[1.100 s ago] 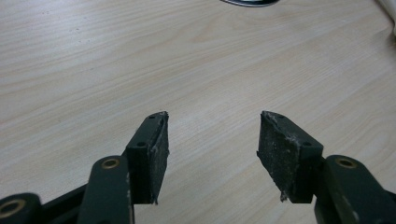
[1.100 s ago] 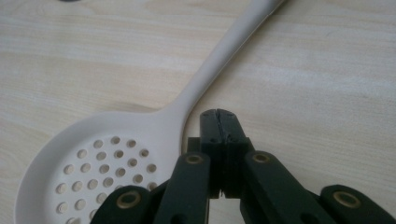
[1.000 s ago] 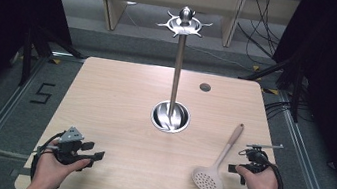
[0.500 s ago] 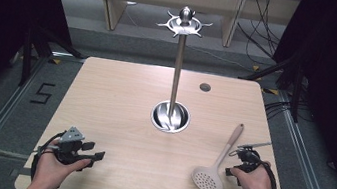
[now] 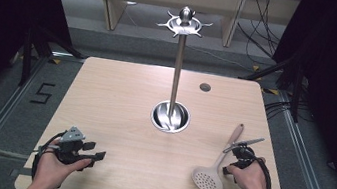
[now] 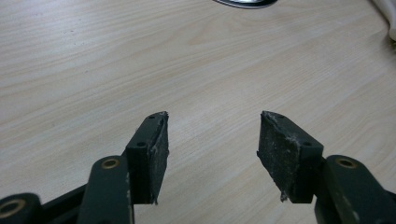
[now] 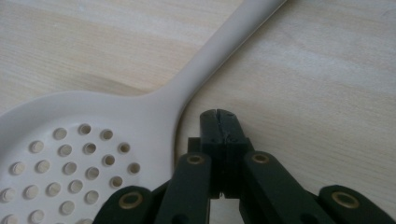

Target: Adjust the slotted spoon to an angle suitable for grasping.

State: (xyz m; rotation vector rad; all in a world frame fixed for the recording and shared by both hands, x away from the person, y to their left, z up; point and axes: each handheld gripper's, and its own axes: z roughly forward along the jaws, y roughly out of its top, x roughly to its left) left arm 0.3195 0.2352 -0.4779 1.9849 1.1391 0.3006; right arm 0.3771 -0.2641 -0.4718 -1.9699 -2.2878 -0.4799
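At the table's near right corner, the right gripper (image 7: 220, 113) lies low over the wood with its jaws pressed together on nothing, tips just beside the neck of the skimmer (image 7: 88, 140), where the handle widens into the perforated bowl. Seen from the high view, the skimmer (image 5: 219, 165) lies flat on the table (image 5: 120, 102), bowl toward the person, handle slanting away toward the stand (image 5: 177, 70), which rises from a round steel base at mid-table to a ring of hooks. Near the left corner, the left gripper (image 6: 212, 135) rests apart from the work, jaws spread wide over bare wood.

Risks, as judged: closed jaws cannot take the handle; pushed forward as they stand, they would likely nudge the skimmer sideways or spin it on the smooth wood. The handle lies flush, so a shallow pinch may slip off. A grip taken near the bowl would probably leave the long handle swinging when lifted toward the hooks.
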